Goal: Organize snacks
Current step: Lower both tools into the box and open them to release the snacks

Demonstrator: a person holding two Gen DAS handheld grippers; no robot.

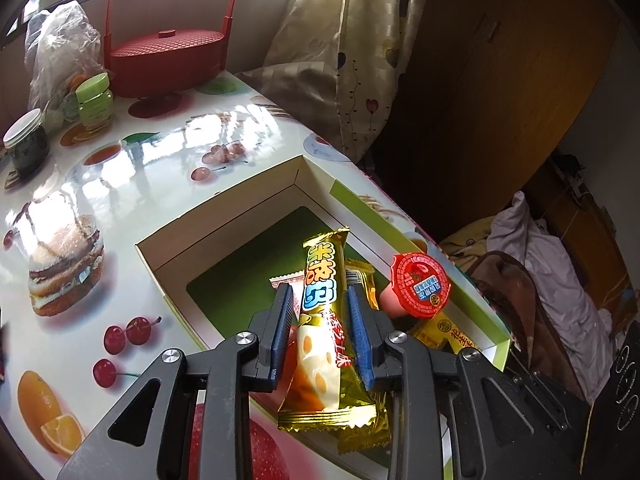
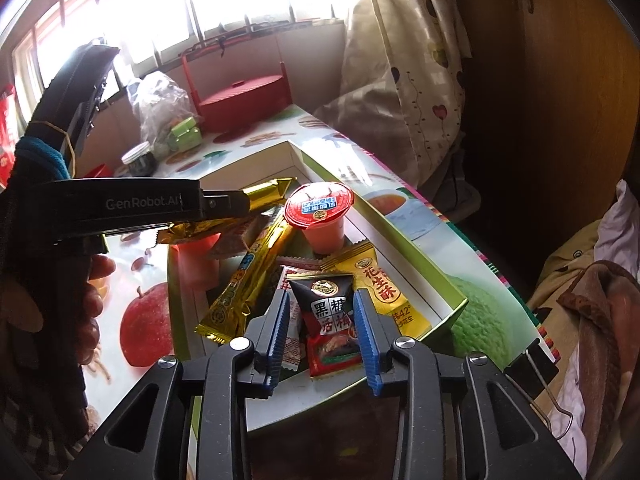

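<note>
A shallow cardboard box [image 1: 240,216] with a green floor lies on the fruit-print table and holds several snacks. My left gripper [image 1: 318,287] stands over its near end, and a gold snack bar [image 1: 322,320] lies loosely between the blue pads, with a gap showing on the left side. In the right wrist view the left gripper [image 2: 236,204] comes in from the left with that bar [image 2: 272,190] sticking out. My right gripper [image 2: 322,293] straddles a dark plum packet [image 2: 324,312] that rests on the pile, the pads just off it. A red-lidded jelly cup [image 2: 320,204], a yellow peanut packet [image 2: 380,284] and another gold bar [image 2: 248,276] lie nearby.
At the back of the table are a red lidded basket [image 1: 166,52], a green jar [image 1: 94,100], a dark jar with a white lid [image 1: 26,144] and a plastic bag [image 1: 60,52]. A curtain [image 1: 352,60] hangs past the table's right edge; bedding [image 1: 560,280] lies below it.
</note>
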